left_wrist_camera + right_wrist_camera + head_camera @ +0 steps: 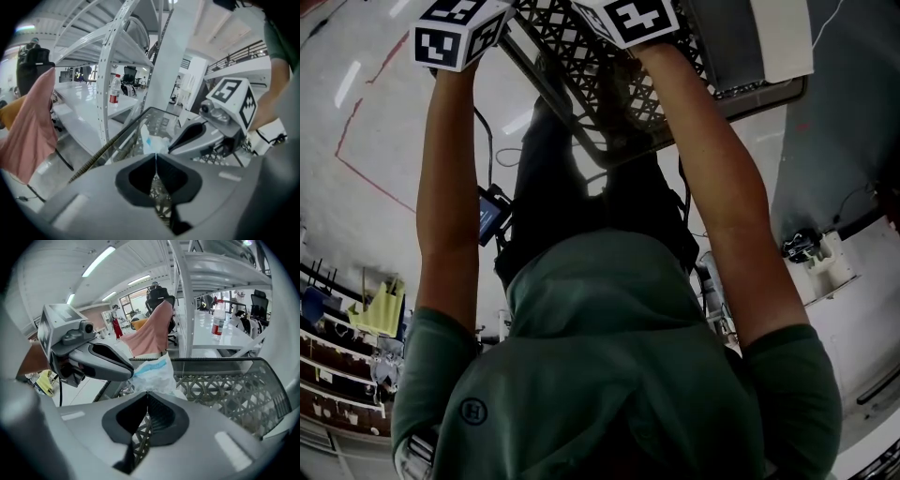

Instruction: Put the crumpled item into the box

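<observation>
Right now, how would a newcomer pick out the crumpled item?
Find the lattice crate in front of the two grippers. By its rim, the left gripper and right gripper both pinch a wrapper at their tips. It is crinkled white plastic with a blue stripe, unlike the smooth pink cloth behind it.

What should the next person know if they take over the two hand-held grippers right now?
Left hand-held gripper: shut on the crumpled white wrapper.
Right hand-held gripper: shut on the same wrapper, its tips close to the left one's.
Wrapper: held up by the near edge of the black lattice crate, apparently not resting in it.
Done: pickup.
Left: carry it over the crate, open both jaws, let it drop in.
</observation>
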### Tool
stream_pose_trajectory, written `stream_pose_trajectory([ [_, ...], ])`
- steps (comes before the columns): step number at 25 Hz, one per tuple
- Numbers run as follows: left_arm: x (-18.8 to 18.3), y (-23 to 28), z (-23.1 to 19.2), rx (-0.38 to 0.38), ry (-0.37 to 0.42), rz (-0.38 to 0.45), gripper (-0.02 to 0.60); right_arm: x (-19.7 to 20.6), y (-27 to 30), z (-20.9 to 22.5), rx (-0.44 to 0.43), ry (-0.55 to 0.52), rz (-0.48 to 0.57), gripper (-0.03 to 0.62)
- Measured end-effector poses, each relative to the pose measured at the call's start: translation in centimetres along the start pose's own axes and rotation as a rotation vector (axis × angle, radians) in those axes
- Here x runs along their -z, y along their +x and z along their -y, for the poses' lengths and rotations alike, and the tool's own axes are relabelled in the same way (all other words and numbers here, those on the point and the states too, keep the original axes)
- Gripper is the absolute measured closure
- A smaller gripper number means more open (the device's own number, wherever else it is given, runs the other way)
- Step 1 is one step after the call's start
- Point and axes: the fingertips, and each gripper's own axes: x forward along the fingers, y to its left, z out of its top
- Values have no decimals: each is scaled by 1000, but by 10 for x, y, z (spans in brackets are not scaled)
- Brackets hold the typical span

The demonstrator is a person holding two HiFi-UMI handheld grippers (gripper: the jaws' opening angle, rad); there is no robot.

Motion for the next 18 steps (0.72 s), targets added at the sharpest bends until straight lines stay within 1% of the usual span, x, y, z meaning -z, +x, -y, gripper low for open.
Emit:
stream_pose_trajectory([
  [3,-25,-8,16,7,41,22,574,-3,-5,0,6,6,8,586],
  [6,-47,-12,31,9,91,51,575,-9,-16,2,26,12,41,586],
  [10,-75,-18,40,-2,178,91,577,-24,-37,8,80,0,138,586],
  [15,-107,-23,39,-18,279,137,578,-49,-52,18,144,-16,241,586],
  [18,-124,-35,53,-19,333,159,578,-58,-75,15,182,-17,288,586],
])
